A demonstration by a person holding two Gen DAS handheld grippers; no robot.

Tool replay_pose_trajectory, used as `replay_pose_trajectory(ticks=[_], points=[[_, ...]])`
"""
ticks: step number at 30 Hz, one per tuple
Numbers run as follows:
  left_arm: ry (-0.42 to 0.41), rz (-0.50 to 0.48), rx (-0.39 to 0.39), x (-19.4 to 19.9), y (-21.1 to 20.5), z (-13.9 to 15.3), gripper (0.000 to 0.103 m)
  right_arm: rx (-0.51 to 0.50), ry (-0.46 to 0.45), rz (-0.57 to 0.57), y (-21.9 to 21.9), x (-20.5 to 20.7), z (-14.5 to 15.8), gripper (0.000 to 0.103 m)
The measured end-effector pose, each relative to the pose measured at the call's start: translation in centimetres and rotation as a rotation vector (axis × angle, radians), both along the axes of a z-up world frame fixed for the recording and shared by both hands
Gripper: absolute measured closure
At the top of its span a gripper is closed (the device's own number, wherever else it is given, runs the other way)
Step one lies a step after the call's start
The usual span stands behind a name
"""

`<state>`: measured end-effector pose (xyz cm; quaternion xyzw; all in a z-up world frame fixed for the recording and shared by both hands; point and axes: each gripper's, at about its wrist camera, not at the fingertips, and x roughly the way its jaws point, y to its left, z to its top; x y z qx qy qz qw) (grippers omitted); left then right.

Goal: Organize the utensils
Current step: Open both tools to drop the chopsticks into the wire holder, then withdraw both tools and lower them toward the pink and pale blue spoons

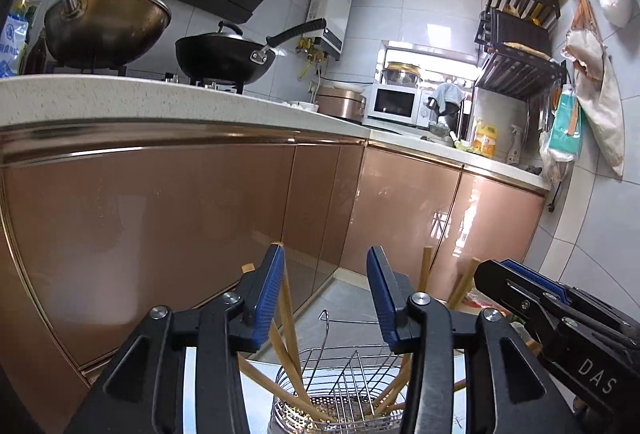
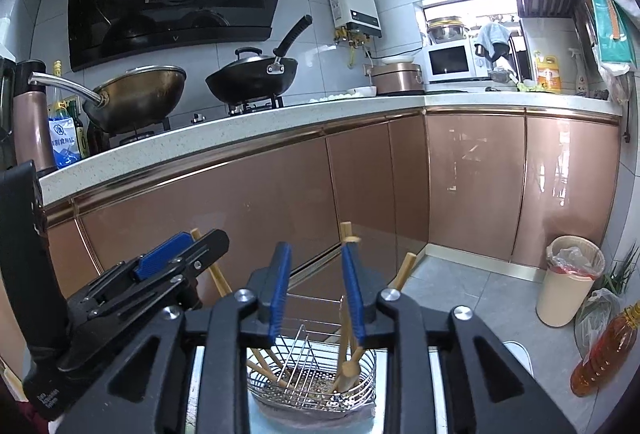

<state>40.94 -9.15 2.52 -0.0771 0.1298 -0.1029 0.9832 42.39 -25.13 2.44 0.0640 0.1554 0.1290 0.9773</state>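
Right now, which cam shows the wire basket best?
Right wrist. The basket sits whole between the open fingers, with its divider, perforated floor and the chopsticks leaning in it. In the left wrist view the basket is cut by the bottom edge and partly hidden behind the fingers.

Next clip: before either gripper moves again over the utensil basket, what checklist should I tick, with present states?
1. Left gripper jaws apart, nothing pinched: ok.
2. Right gripper jaws apart: ok.
3. Tan wooden chopsticks standing inside the silver wire-and-mesh basket: ok.
4. Basket upright: ok.
5. Chopstick nearest the right gripper fully released: cannot tell.
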Motion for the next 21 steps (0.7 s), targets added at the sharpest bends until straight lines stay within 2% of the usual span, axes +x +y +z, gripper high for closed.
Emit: replay_pose_trajectory(ticks=[6, 13, 21], points=[[-0.023, 0.0, 0.001, -2.8, 1.4, 2.6, 0.052, -0.003, -0.024, -0.007, -0.1, -2.5, 2.2, 0.077], [0.0, 0.021, 0.006, -7.0, 5.1, 5.4, 0.04, -0.012, -0.045, -0.014, -0.1, -7.1, 4.7, 0.076], [0.07, 0.065, 0.063, -12.5, 9.9, 5.8, 0.029, -0.035, 0.026, -0.029, -0.6, -13.1, 4.7, 0.075]])
